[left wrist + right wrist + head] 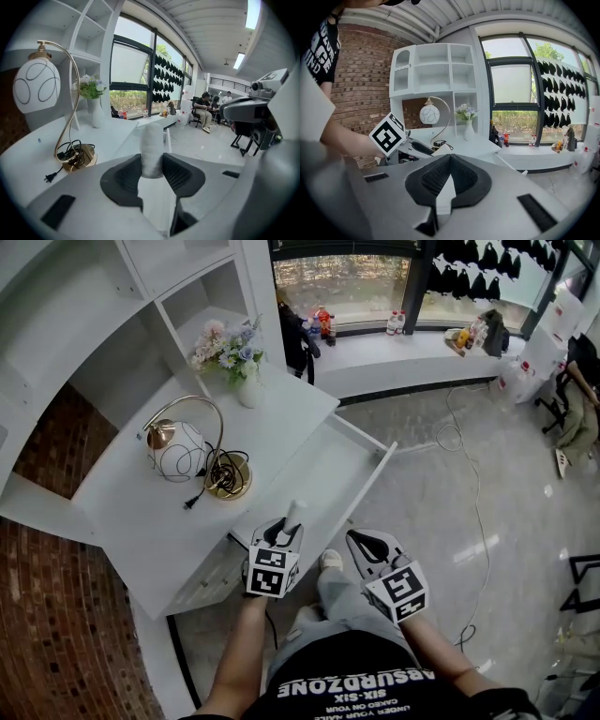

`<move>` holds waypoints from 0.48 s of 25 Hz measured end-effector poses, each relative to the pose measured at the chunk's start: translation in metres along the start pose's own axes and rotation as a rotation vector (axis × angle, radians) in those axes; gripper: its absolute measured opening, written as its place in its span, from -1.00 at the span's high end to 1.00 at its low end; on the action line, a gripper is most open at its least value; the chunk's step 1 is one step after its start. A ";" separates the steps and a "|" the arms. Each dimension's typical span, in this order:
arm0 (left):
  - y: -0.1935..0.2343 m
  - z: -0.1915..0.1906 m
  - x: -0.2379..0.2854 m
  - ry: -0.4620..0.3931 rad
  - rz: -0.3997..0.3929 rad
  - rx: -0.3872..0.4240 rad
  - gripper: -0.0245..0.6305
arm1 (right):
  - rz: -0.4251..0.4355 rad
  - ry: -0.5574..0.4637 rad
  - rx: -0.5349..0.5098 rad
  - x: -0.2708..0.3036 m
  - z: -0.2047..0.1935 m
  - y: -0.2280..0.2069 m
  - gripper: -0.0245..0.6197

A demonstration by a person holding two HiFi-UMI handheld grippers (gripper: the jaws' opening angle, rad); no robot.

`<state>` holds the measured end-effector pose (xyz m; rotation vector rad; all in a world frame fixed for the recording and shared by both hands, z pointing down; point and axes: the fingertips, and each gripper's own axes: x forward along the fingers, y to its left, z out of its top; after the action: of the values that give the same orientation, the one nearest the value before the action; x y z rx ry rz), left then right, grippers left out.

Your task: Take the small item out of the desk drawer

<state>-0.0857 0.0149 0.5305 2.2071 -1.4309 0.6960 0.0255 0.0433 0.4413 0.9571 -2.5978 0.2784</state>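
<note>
The left gripper (286, 532) fingers (126, 176) clamp a small white cylinder (152, 145), seemingly cloth-wrapped. Its long axis runs along the fingers, free end toward 12 o'clock in the head view, over the open drawer's (323, 465) near corner. The right gripper (356, 540), fingers closed on nothing, hovers at its 3 o'clock. Open floor (441, 512) spreads toward 2 o'clock; a lamp (178, 448) stands at 10 o'clock on the desk (131, 521).
</note>
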 end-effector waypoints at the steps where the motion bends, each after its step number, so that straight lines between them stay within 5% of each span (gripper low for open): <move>1: -0.002 0.002 -0.005 -0.013 0.000 -0.010 0.48 | 0.001 -0.005 -0.001 -0.001 0.001 0.002 0.93; 12: -0.021 0.015 -0.056 -0.129 0.003 -0.080 0.48 | 0.003 -0.045 -0.014 -0.013 0.010 0.017 0.93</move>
<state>-0.0828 0.0539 0.4832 2.2227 -1.4970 0.4958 0.0206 0.0605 0.4260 0.9653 -2.6381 0.2423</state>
